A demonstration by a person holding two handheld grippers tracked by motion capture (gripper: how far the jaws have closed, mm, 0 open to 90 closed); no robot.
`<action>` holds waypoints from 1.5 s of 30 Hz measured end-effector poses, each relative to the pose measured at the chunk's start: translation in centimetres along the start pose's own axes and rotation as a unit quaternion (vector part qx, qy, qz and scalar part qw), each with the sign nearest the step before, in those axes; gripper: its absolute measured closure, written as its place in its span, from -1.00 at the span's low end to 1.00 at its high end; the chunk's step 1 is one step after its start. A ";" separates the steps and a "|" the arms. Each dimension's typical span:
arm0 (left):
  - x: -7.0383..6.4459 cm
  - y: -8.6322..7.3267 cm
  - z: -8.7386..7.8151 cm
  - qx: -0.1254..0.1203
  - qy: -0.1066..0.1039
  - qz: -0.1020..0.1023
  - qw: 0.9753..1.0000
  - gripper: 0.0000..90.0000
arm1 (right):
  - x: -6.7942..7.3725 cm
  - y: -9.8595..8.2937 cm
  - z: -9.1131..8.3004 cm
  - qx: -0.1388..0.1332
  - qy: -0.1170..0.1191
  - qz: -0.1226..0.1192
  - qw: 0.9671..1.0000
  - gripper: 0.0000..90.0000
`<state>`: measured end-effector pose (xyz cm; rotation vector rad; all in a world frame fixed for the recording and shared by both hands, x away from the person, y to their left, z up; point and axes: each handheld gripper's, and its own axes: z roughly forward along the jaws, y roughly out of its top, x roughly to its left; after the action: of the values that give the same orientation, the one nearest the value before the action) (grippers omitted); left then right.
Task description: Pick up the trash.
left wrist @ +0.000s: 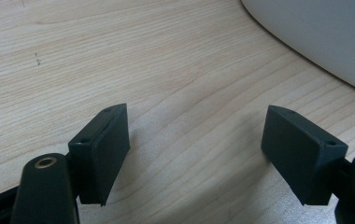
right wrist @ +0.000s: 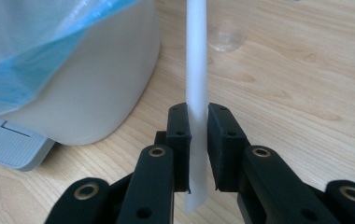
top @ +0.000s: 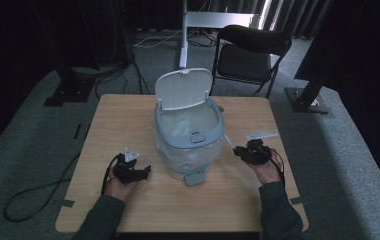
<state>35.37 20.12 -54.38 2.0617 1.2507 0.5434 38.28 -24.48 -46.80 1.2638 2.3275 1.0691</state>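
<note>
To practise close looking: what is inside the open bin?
A translucent liner bag lines the bin, spilling over its rim. Its folds hide the bottom; whether anything lies inside cannot be told.

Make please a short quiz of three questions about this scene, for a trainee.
1. True or false: the bin lid is closed.
2. What does the right gripper hold between its jaws? A) a white straw B) a spoon C) nothing
3. Fill in: the left gripper has its jaws ___ over the bare table.

Key: 1 false, the lid stands open above the pedal bin. 2 A. 3 open.
</note>
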 end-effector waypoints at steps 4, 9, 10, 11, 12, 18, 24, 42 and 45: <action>0.0 0.0 0.0 0.000 0.000 0.000 1.000 -0.48 | 0.1 0.2 -0.8 -0.012 -0.007 -0.003 1.000 0.76; 0.0 0.0 0.0 0.000 0.000 -0.001 1.000 -0.48 | -0.1 0.4 -1.8 -0.023 -0.018 -0.004 1.000 0.76; 0.0 0.0 0.0 0.000 0.000 0.000 1.000 -0.48 | -0.1 0.4 -2.0 -0.025 -0.020 -0.003 0.999 0.76; 0.0 0.0 0.0 0.000 0.000 0.000 1.000 -0.48 | -0.1 0.4 -2.1 -0.026 -0.021 -0.003 0.999 0.76; 0.0 0.0 0.0 0.000 0.000 0.000 1.000 -0.48 | -0.2 0.5 -2.4 -0.029 -0.024 -0.002 0.999 0.76; 0.0 0.0 0.0 0.000 0.000 0.000 1.000 -0.48 | -0.3 0.6 -3.2 -0.038 -0.030 -0.002 0.999 0.76; 0.0 0.0 0.0 -0.001 0.000 -0.001 1.000 -0.48 | -0.1 1.0 -4.4 -0.054 -0.037 -0.006 0.998 0.76; 0.0 0.0 0.0 -0.001 0.000 -0.001 1.000 -0.48 | 2.4 2.3 -7.6 -0.097 -0.035 -0.042 0.994 0.76; 0.0 0.0 0.0 -0.001 0.000 -0.001 1.000 -0.48 | 2.5 2.3 -7.9 -0.102 -0.034 -0.043 0.993 0.76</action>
<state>35.37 20.10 -54.39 2.0591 1.2520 0.5440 33.86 -25.41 -39.51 1.0955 2.1396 1.1817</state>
